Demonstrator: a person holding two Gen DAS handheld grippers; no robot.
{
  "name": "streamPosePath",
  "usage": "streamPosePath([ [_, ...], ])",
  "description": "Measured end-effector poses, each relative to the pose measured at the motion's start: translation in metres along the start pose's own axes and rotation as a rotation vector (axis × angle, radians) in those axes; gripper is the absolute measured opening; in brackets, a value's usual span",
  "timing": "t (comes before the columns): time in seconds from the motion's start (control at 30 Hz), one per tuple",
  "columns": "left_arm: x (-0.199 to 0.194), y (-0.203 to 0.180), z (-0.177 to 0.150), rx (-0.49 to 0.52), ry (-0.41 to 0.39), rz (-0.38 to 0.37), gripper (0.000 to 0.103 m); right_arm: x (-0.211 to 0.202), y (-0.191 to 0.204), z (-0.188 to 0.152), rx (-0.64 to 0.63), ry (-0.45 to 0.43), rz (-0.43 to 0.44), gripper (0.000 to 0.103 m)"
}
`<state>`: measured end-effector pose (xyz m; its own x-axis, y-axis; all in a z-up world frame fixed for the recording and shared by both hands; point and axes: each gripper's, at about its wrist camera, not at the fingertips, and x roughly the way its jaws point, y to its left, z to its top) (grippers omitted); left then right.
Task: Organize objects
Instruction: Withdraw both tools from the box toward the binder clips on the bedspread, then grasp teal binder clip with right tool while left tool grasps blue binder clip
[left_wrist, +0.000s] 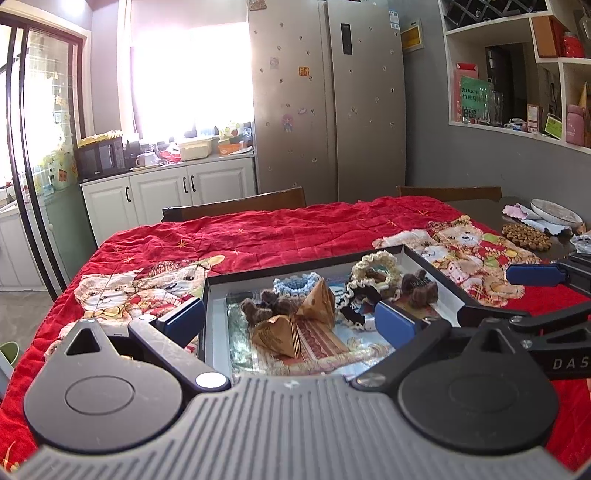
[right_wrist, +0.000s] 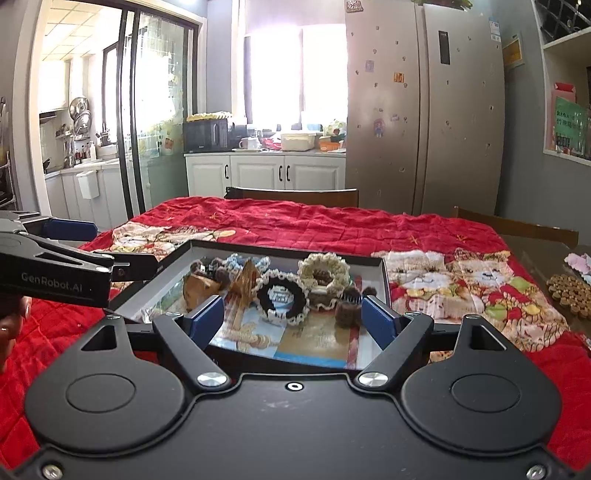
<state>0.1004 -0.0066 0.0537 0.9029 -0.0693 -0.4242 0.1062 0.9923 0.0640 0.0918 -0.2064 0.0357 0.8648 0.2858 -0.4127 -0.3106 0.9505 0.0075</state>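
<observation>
A shallow black-rimmed box (left_wrist: 303, 265) (right_wrist: 284, 246) lies on the red quilt and holds several hair accessories: a cream scrunchie (left_wrist: 376, 267) (right_wrist: 324, 271), a black scrunchie with white trim (right_wrist: 282, 297) (left_wrist: 354, 299), a blue scrunchie (left_wrist: 297, 288) (right_wrist: 236, 262), brown fuzzy clips (left_wrist: 419, 288) (right_wrist: 347, 314) and tan bow clips (left_wrist: 280, 332) (right_wrist: 201, 290). My left gripper (left_wrist: 291, 321) is open and empty over the box's near left side. My right gripper (right_wrist: 293, 317) is open and empty over the box's near edge; it shows at the right of the left wrist view (left_wrist: 535, 275).
The red quilt (left_wrist: 258, 236) (right_wrist: 369, 225) covers the table. A round wooden trivet (left_wrist: 526, 236) (right_wrist: 570, 291), a plate (left_wrist: 556, 212) and cloths lie on the bare table at the far right. Chair backs (left_wrist: 236, 206) (right_wrist: 291, 195) stand behind the table.
</observation>
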Motion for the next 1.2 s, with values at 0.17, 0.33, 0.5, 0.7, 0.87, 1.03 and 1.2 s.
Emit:
streamPosePath([
  [0.17,0.004,-0.003,-0.011,0.006,0.03,-0.008,0.102,0.003,-0.005,-0.01,0.022,0.016,0.039,0.081],
  [0.33,0.011,-0.006,-0.025,0.017,0.069,-0.015,0.102,0.008,-0.005,-0.024,-0.002,0.033,0.075,0.08],
  [0.5,0.018,-0.006,-0.038,0.001,0.105,-0.026,0.102,0.017,0.0,-0.039,-0.049,0.067,0.099,0.076],
  [0.7,0.025,-0.014,-0.051,-0.003,0.132,-0.055,0.102,0.035,0.005,-0.055,-0.073,0.125,0.092,0.071],
  [0.87,0.031,-0.016,-0.056,0.001,0.148,-0.065,0.102,0.05,0.012,-0.063,-0.102,0.168,0.102,0.069],
  [1.03,0.036,-0.015,-0.059,-0.023,0.167,-0.077,0.101,0.063,0.018,-0.067,-0.131,0.193,0.102,0.064],
  [1.2,0.041,-0.016,-0.061,-0.041,0.181,-0.097,0.101,0.074,0.018,-0.068,-0.135,0.225,0.131,0.056],
])
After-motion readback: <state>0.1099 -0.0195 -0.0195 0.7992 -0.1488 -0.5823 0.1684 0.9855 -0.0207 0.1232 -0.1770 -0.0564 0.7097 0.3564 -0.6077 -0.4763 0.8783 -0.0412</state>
